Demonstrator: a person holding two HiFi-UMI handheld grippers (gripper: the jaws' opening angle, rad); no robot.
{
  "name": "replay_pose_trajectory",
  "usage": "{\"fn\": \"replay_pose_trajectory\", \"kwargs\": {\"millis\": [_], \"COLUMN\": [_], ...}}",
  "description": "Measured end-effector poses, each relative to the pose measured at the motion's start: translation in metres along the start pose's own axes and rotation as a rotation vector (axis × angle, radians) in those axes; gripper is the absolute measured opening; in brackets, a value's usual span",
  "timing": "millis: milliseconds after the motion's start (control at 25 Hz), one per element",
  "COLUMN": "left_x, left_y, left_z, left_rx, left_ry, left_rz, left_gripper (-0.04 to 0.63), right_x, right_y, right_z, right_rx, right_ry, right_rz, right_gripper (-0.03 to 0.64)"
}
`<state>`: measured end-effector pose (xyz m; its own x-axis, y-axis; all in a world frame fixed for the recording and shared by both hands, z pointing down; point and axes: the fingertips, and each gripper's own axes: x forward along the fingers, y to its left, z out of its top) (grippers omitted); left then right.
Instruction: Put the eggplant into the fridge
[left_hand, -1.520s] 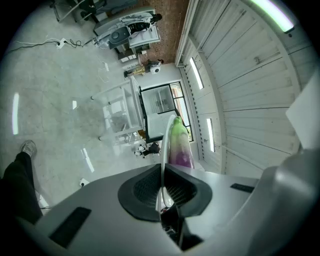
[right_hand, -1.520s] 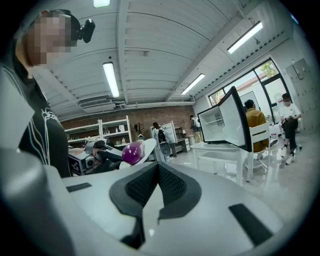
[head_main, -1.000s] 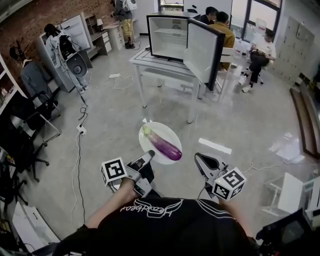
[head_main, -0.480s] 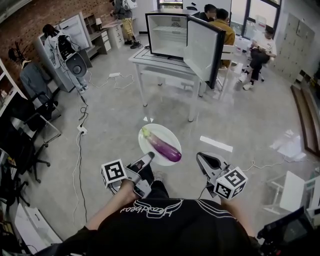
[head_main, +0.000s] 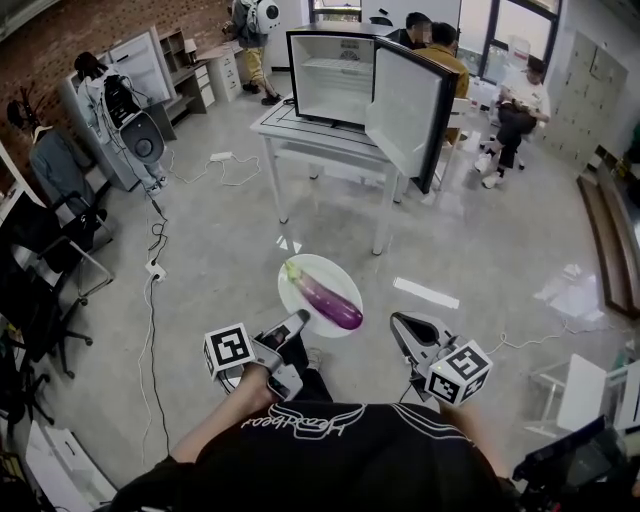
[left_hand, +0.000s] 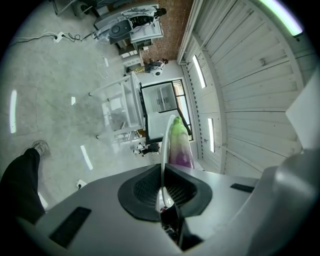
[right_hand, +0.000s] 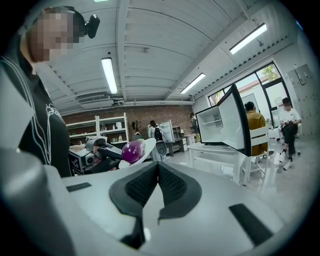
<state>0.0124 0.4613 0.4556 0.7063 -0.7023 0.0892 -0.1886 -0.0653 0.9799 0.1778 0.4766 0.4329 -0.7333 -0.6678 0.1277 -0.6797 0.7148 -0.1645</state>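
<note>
The grey floor (head_main: 215, 250) takes up most of the head view, and a stretch of it lies between the person and the white surface (head_main: 300, 128) ahead. On that surface stands the fridge (head_main: 335, 75). Its door (head_main: 402, 105) is swung wide to the right, and the pale inside looks empty from here, though the shelves are too small to read.

Nearer in, a white plate (head_main: 338, 272) hangs level above the floor, well apart from the surface. The eggplant (head_main: 328, 299) lies across it, green stem end away from the person and purple end nearer.

The left gripper (head_main: 297, 321) is clamped on the near rim of the plate; its own view shows the thin edge pinched between the dark pads, with the eggplant just beyond. The right gripper (head_main: 398, 322) is beside the plate and not touching it. Its jaws are together with nothing between them.

This looks like the carrying step: the eggplant is on its way, not yet at the fridge. The next move calls for crossing the remaining floor with the plate kept level so the eggplant does not roll off. Then either the plate goes onto a shelf past the open door, or the free right gripper lifts the eggplant in.
</note>
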Motion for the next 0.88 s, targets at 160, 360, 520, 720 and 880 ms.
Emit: {"fn": "replay_pose_trajectory", "kwargs": {"millis": [160, 360, 520, 720, 880], "left_x": [0.028, 0.059, 0.084, 0.116, 0.138], "left_y": [0.004, 0.012, 0.017, 0.019, 0.022], "left_z": [0.028, 0.075, 0.119, 0.181, 0.228], "left_rx": [-0.016, -0.004, -0.021, -0.009, -0.008], "left_ry": [0.018, 0.032, 0.041, 0.051, 0.060], "left_rz": [-0.011, 0.004, 0.005, 0.007, 0.004], "left_gripper": [0.023, 0.023, 0.023, 0.023, 0.023], "right_x": [0.028, 0.074, 0.117, 0.174, 0.219], "right_y": [-0.026, -0.057, -0.082, -0.113, -0.134], "right_z": [0.005, 0.016, 0.027, 0.047, 0.057], "right_rx": [0.006, 0.012, 0.023, 0.033, 0.038], "right_ry": [0.005, 0.008, 0.015, 0.016, 0.027], "right_rz": [-0.014, -0.023, -0.032, -0.039, -0.048], "right_gripper": [0.006, 0.006, 0.006, 0.006, 0.006]}}
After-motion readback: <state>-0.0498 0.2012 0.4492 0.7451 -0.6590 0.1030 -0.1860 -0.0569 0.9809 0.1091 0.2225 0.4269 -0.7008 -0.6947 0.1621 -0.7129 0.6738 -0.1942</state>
